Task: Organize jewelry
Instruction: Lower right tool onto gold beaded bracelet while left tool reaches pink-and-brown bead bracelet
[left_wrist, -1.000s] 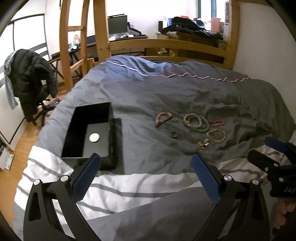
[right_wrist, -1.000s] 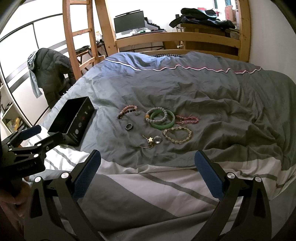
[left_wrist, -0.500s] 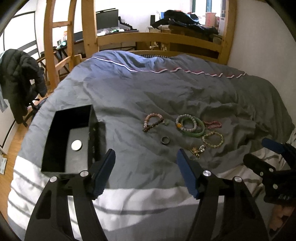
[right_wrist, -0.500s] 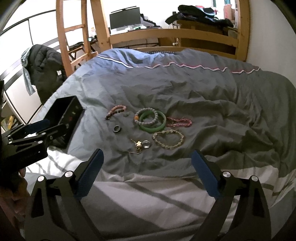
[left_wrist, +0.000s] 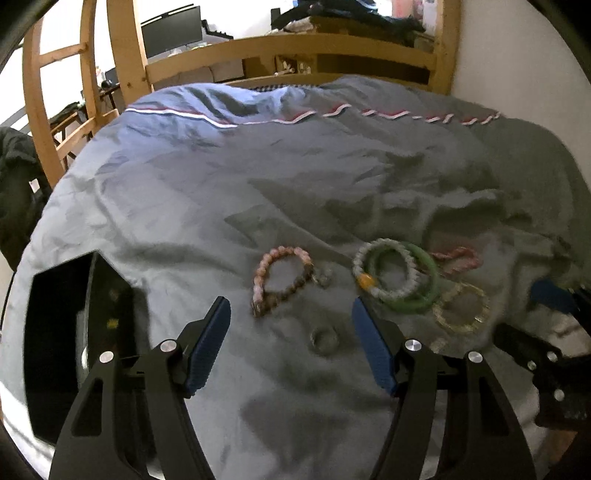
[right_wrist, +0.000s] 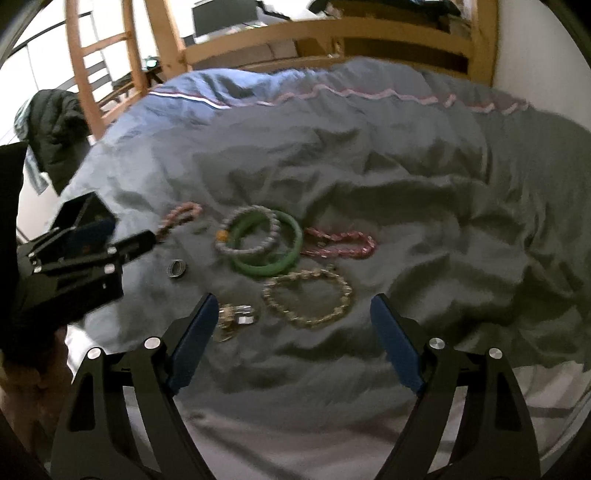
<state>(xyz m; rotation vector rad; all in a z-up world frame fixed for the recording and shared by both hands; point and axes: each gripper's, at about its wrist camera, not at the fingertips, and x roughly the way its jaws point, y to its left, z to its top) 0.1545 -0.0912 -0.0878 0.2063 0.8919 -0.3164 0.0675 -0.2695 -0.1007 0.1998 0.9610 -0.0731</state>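
Note:
Jewelry lies on the grey duvet (left_wrist: 258, 177). My left gripper (left_wrist: 290, 314) is open above a small ring (left_wrist: 324, 338), with a pink and brown bead bracelet (left_wrist: 260, 275) just beyond its tips. To the right lie a white bead bracelet (left_wrist: 369, 258) on a green bangle (left_wrist: 432, 284). My right gripper (right_wrist: 291, 306) hovers over a gold chain bracelet (right_wrist: 314, 324); its jaws are closing and the pads touch nothing. A charm cluster (right_wrist: 236, 317) sits by its left fingertip. The green bangle (right_wrist: 258, 271), a pink bracelet (right_wrist: 340, 251) and the ring (right_wrist: 176, 268) lie beyond.
An open black box (left_wrist: 55, 332) stands on the duvet at the left, also seen as the black box (right_wrist: 79, 210) behind my left gripper (right_wrist: 122, 236). A wooden bed frame (left_wrist: 295, 48) and ladder (left_wrist: 40, 92) rise behind. A dark jacket (right_wrist: 55, 122) hangs at the left.
Both grippers have moved forward and down toward the jewelry, which now looks larger. The left jaws have narrowed markedly and the right jaws have narrowed somewhat. The jewelry has not moved.

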